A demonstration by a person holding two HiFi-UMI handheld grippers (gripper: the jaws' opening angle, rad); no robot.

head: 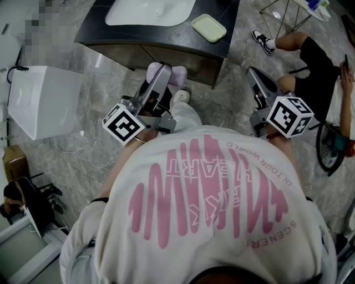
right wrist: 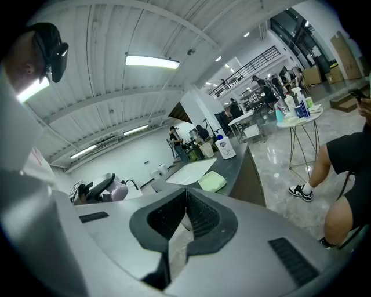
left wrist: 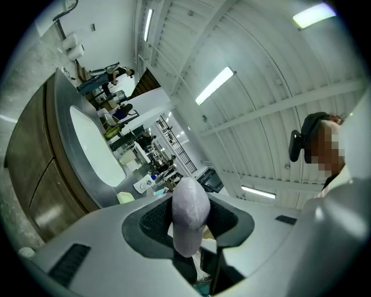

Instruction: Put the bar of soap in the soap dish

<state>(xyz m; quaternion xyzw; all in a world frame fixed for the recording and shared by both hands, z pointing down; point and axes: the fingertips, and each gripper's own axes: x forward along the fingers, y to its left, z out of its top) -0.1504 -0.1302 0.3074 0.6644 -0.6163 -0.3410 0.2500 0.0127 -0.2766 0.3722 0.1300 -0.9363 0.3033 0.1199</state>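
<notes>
While the left gripper (left wrist: 190,232) is clamping the bar of soap (left wrist: 191,203) across its broad faces, short of the soap dish (head: 208,28) on the worktop (head: 233,16), the right gripper (right wrist: 184,217) is hanging closed and empty. Stiff, light and probably slick, the bar is wanting a firm mid-body hold.

Bar of soap (left wrist: 191,212): smooth, matt, waxy lilac. Soap dish (head: 209,28): pale green plastic, satin. Counter (head: 95,28): dark glossy top, wood-grain fronts. Basin (head: 150,11): white gloss. Floor (head: 83,150): polished grey stone. Left hand-held gripper (left wrist: 189,220): matt grey plastic, ribbed black pads (left wrist: 155,223).
</notes>
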